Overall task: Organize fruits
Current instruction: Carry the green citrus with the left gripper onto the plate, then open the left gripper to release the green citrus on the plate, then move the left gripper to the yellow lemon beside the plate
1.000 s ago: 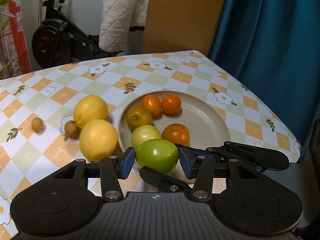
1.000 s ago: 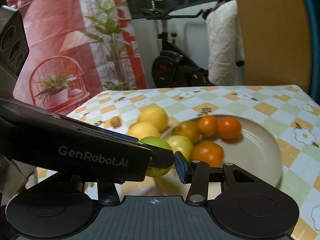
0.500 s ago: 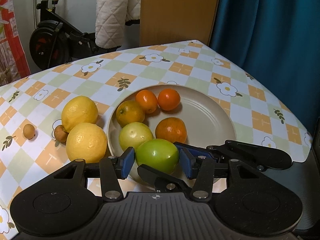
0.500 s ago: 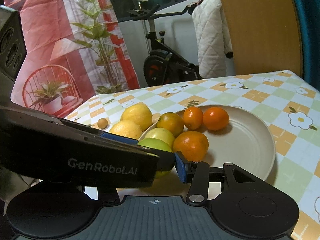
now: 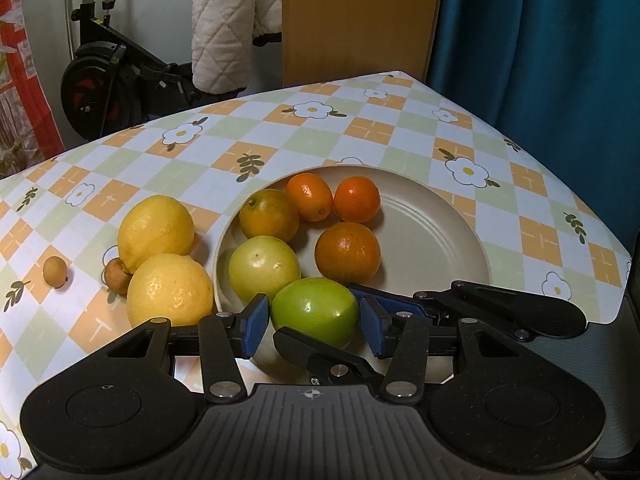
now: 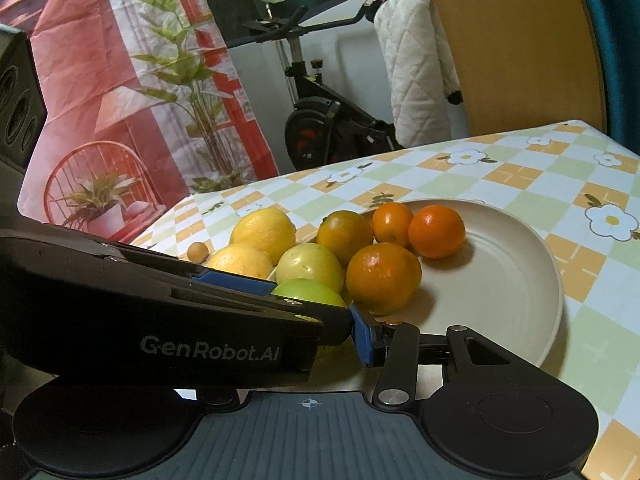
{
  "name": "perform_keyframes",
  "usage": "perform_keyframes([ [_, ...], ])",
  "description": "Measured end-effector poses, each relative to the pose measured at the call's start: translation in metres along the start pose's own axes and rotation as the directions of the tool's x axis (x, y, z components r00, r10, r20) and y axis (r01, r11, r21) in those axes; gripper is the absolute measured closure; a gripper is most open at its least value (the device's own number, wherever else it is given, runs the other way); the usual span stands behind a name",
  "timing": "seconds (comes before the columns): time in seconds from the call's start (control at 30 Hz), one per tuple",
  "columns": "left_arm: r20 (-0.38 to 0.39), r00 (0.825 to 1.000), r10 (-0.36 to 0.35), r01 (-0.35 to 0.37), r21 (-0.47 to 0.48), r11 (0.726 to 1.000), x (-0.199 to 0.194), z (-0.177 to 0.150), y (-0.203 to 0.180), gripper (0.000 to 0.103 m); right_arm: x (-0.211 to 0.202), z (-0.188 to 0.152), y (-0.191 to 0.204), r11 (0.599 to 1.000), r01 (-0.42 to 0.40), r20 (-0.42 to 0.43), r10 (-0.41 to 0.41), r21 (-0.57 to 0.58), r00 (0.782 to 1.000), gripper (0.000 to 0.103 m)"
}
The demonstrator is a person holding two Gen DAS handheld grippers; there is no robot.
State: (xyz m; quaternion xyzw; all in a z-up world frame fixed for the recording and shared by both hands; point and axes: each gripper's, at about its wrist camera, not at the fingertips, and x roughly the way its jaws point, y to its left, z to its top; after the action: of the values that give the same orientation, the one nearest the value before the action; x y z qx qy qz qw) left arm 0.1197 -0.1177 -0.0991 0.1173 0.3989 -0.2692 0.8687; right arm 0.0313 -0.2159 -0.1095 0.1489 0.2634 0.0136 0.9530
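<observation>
Two brown fruits (image 5: 118, 276) in left view, one in right.

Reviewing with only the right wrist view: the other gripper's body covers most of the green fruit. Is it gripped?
Observer: It looks so. In the left wrist view, the left gripper has its pads against both sides of the green fruit, at the near rim of the plate.
Operator: I count one small brown fruit by the lemons. Any more?
Observer: Yes, two in all. The second brown fruit is tucked against the lemons, hidden from your side.
</observation>
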Motion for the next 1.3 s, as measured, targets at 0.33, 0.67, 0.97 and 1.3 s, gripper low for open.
perform_keyframes([
  [0.33, 0.012, 1.000, 0.021, -0.021, 0.008, 1.000, 0.002, 0.000, -0.002, 0.050, -0.005, -0.003, 0.003, 0.998, 0.053, 0.040, -0.052, -0.035, 0.998, 0.058],
  [0.67, 0.094, 0.996, 0.005, 0.004, -0.095, 0.996, -0.036, -0.005, 0.018, 0.049, -0.017, -0.003, 0.009, 0.992, 0.091, 0.091, -0.083, -0.089, 0.992, 0.052],
  [0.97, 0.146, 0.985, 0.088, -0.052, -0.231, 0.972, -0.078, -0.018, 0.077, 0.049, -0.024, -0.003, 0.021, 0.988, 0.086, 0.105, -0.073, -0.127, 0.992, 0.051],
  [1.3, 0.178, 0.971, 0.161, -0.093, -0.340, 0.936, -0.101, -0.027, 0.136, 0.049, -0.020, -0.003, 0.044, 0.980, 0.068, 0.084, -0.052, -0.188, 0.995, 0.051],
])
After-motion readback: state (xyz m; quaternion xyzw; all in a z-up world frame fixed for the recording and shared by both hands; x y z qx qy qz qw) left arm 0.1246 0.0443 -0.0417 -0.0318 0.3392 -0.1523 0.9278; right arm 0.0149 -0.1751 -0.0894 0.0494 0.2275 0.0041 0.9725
